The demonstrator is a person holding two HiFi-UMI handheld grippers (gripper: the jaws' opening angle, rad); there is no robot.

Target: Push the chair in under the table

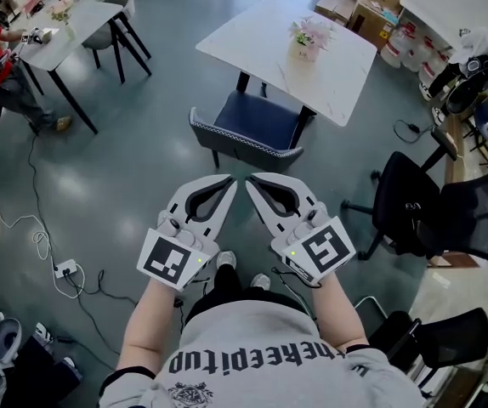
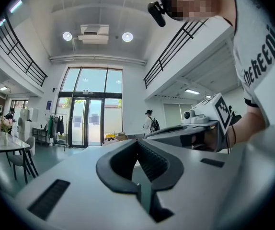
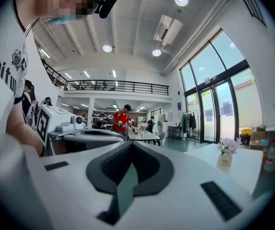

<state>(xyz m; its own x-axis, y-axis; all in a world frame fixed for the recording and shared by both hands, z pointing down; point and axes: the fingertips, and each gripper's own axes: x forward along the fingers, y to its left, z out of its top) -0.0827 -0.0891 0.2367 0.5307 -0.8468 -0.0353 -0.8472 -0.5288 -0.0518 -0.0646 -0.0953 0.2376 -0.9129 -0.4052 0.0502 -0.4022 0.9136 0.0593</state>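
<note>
Left gripper [image 1: 225, 182], lower centre: jaws together, nothing between them. Just above it, one navy chair [image 1: 248, 119], back toward the person, its seat mostly showing out from the one centre table [image 1: 252, 36]. Right gripper [image 1: 254, 182] likewise closed and empty. Two grippers, both short of the chair — approach, I judge. Next needs contact on the backrest, then a straight push tableward.

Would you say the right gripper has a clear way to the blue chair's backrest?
Probably yes: only bare floor lies between the right gripper and the backrest; the black office chair stands off to the side.
</note>
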